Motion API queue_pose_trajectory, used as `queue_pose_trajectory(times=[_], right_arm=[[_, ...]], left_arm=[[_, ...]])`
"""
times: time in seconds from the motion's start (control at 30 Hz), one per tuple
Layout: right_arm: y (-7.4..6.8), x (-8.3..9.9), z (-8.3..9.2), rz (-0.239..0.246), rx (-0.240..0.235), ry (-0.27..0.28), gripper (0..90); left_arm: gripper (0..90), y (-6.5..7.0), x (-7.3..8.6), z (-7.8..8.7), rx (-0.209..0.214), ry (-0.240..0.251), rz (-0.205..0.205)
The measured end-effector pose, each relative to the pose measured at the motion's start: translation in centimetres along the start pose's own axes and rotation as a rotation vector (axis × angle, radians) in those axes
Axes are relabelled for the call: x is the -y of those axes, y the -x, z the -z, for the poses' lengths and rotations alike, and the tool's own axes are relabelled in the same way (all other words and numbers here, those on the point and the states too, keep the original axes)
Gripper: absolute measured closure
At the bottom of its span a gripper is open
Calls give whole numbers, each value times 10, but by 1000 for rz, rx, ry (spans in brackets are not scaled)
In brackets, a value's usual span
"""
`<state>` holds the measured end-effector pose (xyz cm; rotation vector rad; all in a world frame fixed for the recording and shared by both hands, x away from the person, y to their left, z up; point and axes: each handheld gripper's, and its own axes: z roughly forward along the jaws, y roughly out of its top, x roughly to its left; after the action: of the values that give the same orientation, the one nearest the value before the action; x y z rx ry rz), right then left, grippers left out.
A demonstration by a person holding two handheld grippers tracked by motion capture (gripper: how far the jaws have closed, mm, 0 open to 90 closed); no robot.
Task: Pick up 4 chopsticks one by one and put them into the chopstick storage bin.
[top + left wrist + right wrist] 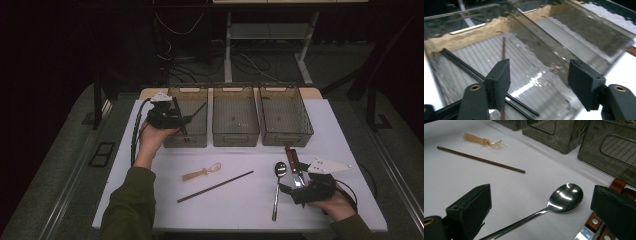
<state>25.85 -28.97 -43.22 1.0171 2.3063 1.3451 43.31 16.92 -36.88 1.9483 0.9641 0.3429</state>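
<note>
The left gripper (186, 119) was at the upper left of the high view over the left bin (188, 116), its jaws apart with nothing between them, above a brown chopstick (503, 48) lying in that bin, while the right gripper (290, 189), also apart, sat beside the spoon (278, 186) at the lower right.

place: lab | evidence: floor cables (175, 30), desk frame (270, 45), dark surroundings

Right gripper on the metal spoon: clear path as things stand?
Probably yes. The right gripper sits open just beside the spoon, whose bowl and handle lie bare on the white table between the jaws in the right gripper view. The wood-handled knives lie close on one side and might get nudged.
</note>
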Motion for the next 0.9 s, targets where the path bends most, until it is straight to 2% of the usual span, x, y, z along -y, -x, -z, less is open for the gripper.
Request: queue_pose_trajectory(times=[0.17,0.4,0.67,0.9], right_arm=[[0,1,-1,-8,3,0,34],[1,1,-2,-8,10,-3,35],[1,1,-1,-6,10,-2,35],[1,2,-1,-8,13,-2,35]], left_arm=[[298,15,4,9,37,8,-55],[262,39,14,18,121,21,-86],[213,66,31,20,175,16,-129],[173,82,50,21,205,4,-155]])
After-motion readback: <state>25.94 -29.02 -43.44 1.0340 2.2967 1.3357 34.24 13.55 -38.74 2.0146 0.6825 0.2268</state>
